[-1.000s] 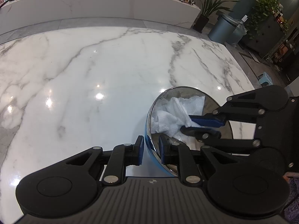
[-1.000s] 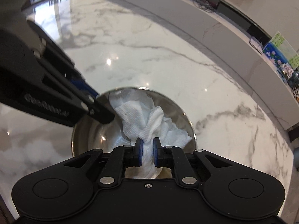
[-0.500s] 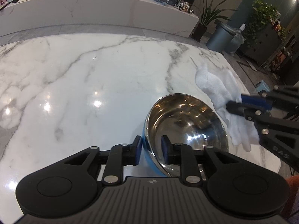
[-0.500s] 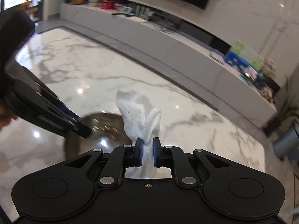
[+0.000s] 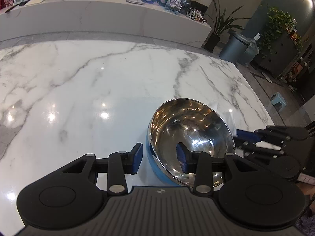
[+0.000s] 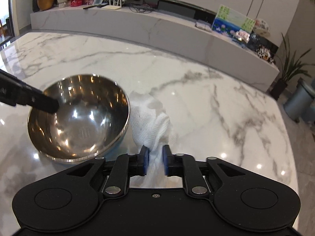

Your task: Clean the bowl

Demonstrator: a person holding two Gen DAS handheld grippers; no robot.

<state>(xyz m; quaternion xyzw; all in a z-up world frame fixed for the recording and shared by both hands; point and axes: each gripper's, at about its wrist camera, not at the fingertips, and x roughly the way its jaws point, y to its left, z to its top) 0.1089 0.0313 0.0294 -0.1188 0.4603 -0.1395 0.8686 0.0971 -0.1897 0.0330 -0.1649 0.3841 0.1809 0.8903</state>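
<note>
A steel bowl (image 5: 191, 125) with a blue outside sits on the white marble table (image 5: 88, 82). My left gripper (image 5: 159, 157) is open and straddles the bowl's near rim, one pad outside and one inside, both clear of the wall. In the right wrist view the bowl (image 6: 78, 118) is at the left, with a left finger (image 6: 45, 104) over its far rim. A crumpled white paper towel (image 6: 149, 118) lies on the table against the bowl's right side. My right gripper (image 6: 156, 161) is shut on the towel's near end. The right gripper (image 5: 237, 139) shows low beside the bowl.
The table's right edge (image 6: 283, 118) runs close past the towel, with floor, a grey bin (image 5: 234, 49) and potted plants beyond. A long marble ledge (image 6: 157, 29) with small items stands behind the table. Bare marble (image 5: 59, 108) spreads left of the bowl.
The right gripper lifted the towel out of the bowl and lowered it to the table at the bowl's right. The left jaws have spread apart and let go of the rim.
</note>
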